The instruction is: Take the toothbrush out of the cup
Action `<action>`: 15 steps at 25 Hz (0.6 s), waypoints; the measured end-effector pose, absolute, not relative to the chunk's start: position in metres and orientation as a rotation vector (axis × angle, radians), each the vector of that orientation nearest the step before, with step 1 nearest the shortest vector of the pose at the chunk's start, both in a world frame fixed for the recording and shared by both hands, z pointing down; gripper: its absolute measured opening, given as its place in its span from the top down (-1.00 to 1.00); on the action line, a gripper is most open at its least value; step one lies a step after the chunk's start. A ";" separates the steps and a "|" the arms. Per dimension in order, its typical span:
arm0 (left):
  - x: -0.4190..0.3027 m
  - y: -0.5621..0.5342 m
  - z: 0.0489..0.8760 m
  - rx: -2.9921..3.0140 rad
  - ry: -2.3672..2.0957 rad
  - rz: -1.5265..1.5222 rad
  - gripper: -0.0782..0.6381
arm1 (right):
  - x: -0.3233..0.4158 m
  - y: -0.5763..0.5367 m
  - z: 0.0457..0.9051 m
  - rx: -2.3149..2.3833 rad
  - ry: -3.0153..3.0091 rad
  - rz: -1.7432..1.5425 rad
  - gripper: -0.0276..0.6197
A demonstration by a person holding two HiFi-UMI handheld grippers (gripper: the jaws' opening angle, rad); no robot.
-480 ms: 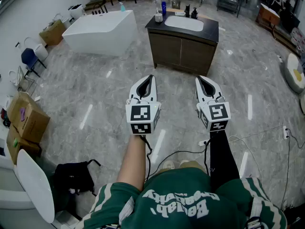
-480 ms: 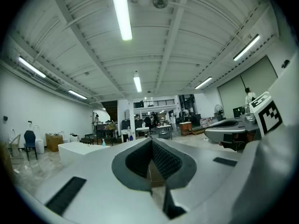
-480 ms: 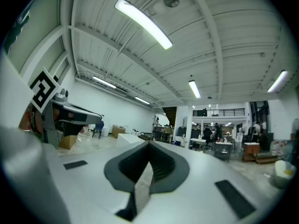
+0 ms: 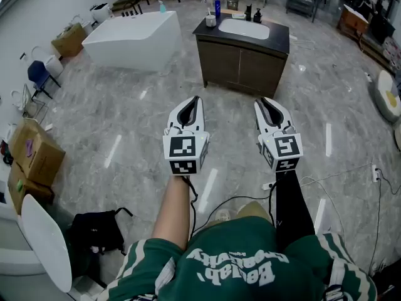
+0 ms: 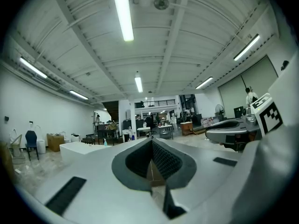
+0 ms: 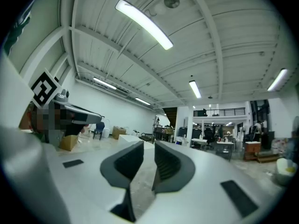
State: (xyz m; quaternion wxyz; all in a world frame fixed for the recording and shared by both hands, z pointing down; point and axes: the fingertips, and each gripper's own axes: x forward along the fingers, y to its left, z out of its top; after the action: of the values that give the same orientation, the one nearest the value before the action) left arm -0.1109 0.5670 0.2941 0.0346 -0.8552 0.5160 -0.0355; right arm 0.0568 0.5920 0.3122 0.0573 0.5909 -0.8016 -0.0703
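Note:
A small white cup (image 4: 210,21) with a thin item sticking up from it stands on the left end of a dark vanity top (image 4: 276,39), far ahead across the floor. The toothbrush is too small to make out clearly. Both grippers hang level over the marble floor, well short of the vanity. The jaws of my left gripper (image 4: 197,99) (image 5: 152,143) meet at the tips with nothing in them. Those of my right gripper (image 4: 262,101) (image 6: 148,146) stand a narrow gap apart, also with nothing between them.
A white basin (image 4: 242,29), a blue bottle (image 4: 217,8) and dark bottles (image 4: 253,14) share the vanity top. A white bathtub (image 4: 135,39) stands to its left. Cardboard boxes (image 4: 31,158) and a black bag (image 4: 97,234) lie at left; cables (image 4: 326,180) run along the floor at right.
Both grippers have edged slightly up the picture toward the vanity. Their jaws look the same as before.

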 end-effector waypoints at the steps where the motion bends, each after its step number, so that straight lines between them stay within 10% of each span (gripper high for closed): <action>1: -0.113 0.566 0.296 -2.631 1.590 -0.111 0.79 | 0.056 0.591 0.314 1.797 -2.431 -0.207 0.64; 15: -0.112 0.517 0.312 -2.638 1.605 -0.141 0.79 | 0.054 0.537 0.325 1.784 -2.455 -0.212 0.38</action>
State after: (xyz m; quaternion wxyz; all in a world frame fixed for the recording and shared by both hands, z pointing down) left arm -0.1118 0.5171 0.3124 0.0254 -0.8531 0.5191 -0.0457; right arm 0.0542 0.5368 0.3246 0.0497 0.5857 -0.8060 -0.0696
